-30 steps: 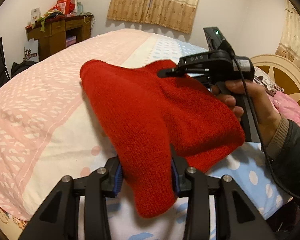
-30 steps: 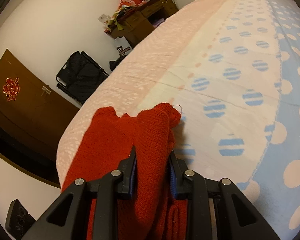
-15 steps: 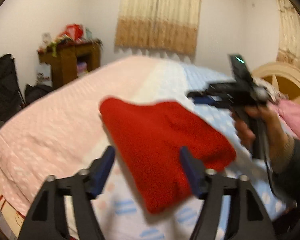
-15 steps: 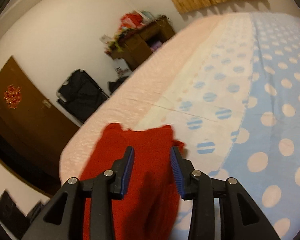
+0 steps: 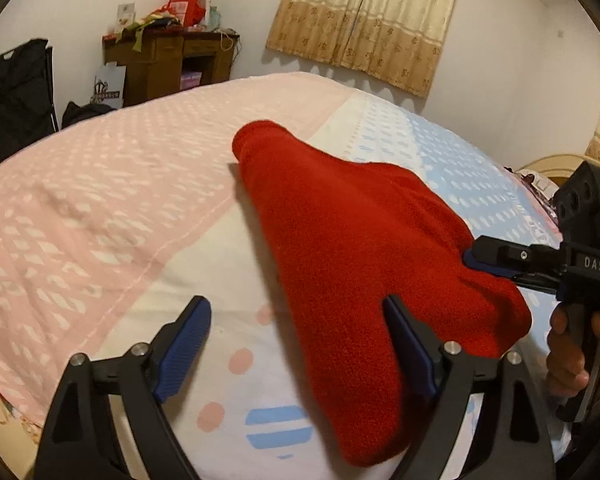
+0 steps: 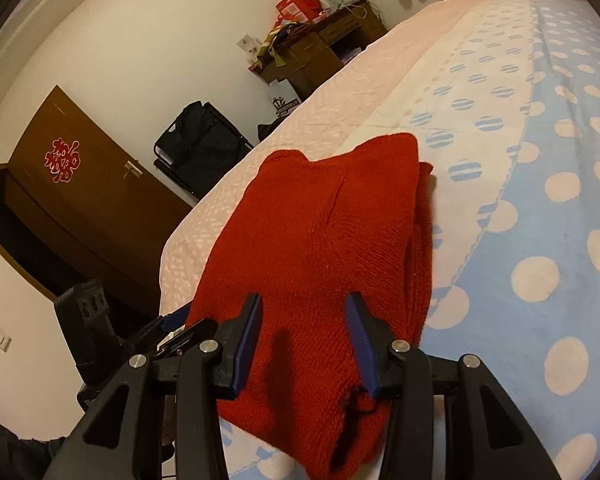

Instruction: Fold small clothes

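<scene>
A red knit garment (image 5: 352,236) lies folded on the bed; it also shows in the right wrist view (image 6: 324,240). My left gripper (image 5: 300,344) is open, jaws wide apart, just above the garment's near corner and holding nothing. My right gripper (image 6: 302,340) is open over the garment's near end, and it also shows in the left wrist view (image 5: 496,258) at the garment's right edge. The left gripper shows in the right wrist view (image 6: 168,326) at the lower left.
The bed has a pink, white and blue dotted cover (image 5: 100,208). A wooden desk with clutter (image 5: 168,60) and a black folding chair (image 5: 16,92) stand beyond it. A brown door (image 6: 72,200) is by the bed's far side. A curtain (image 5: 364,20) hangs behind.
Both grippers were shut on the red garment a second ago; both have opened and let it go. The garment now lies on the bed and the grippers have drawn back a little.
</scene>
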### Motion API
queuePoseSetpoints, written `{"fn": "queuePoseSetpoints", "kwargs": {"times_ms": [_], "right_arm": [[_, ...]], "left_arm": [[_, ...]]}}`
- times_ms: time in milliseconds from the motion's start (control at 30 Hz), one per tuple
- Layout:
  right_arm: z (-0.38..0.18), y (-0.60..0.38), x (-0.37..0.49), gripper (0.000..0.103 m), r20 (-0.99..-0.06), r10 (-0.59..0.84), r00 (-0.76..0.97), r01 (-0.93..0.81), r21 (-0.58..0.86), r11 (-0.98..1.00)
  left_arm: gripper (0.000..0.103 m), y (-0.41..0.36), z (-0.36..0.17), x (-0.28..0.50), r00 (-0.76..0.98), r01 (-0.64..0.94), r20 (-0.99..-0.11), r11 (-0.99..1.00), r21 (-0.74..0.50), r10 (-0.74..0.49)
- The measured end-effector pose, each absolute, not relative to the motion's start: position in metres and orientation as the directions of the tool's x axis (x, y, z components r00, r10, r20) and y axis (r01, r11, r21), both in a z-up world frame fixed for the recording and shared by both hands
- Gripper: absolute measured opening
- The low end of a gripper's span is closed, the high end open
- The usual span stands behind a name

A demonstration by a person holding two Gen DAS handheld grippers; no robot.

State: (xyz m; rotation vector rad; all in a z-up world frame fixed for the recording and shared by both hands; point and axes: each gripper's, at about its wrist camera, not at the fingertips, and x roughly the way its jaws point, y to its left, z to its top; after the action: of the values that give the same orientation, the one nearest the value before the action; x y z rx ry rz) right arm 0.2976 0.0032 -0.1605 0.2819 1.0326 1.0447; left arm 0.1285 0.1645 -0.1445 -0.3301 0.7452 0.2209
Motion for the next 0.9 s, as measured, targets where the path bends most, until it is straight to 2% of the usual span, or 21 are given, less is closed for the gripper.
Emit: {"fn": "queuePoseSetpoints", "kwargs": {"times_ms": [100,133,167,200,233,367,533,900], "right_arm": [[-0.142,-0.003,0.283,0.045,-0.586,0.79,0.18,-0.58,0.585,0.566],[-0.13,-0.008,0.274,0.051,-0.601,0.762,0.241,-0.585,0.536,0.609],[-0.122,-0.01,0.268,0.057,-0.61,0.737,0.292,-0.584,0.496,0.642],[-0.114,-0.013,0.262,0.068,-0.614,0.707,0.352,-0.579,0.451,0.679],[-0.102,-0.019,0.249,0.072,-0.608,0.652,0.453,-0.56,0.376,0.739],[-0.076,-0.029,0.221,0.073,-0.57,0.579,0.584,-0.534,0.268,0.802],[-0.052,-0.028,0.188,0.073,-0.54,0.535,0.65,-0.548,0.155,0.822],[-0.037,-0.019,0.167,0.073,-0.525,0.561,0.64,-0.586,0.138,0.798]], "left_arm": [[0.09,0.156,-0.126,0.116,0.718,-0.329,-0.686,0.925,-0.189,0.116],[0.092,0.152,-0.124,0.11,0.722,-0.333,-0.679,0.926,-0.176,0.131],[0.098,0.148,-0.117,0.103,0.728,-0.338,-0.667,0.93,-0.146,0.16],[0.103,0.144,-0.11,0.097,0.732,-0.347,-0.654,0.93,-0.117,0.191],[0.103,0.142,-0.107,0.096,0.736,-0.355,-0.644,0.93,-0.101,0.211],[0.103,0.133,-0.085,0.088,0.769,-0.346,-0.581,0.938,-0.027,0.266],[0.103,0.131,-0.069,0.084,0.799,-0.327,-0.545,0.944,-0.038,0.254],[0.103,0.13,-0.06,0.075,0.819,-0.318,-0.521,0.946,-0.063,0.241]]}}
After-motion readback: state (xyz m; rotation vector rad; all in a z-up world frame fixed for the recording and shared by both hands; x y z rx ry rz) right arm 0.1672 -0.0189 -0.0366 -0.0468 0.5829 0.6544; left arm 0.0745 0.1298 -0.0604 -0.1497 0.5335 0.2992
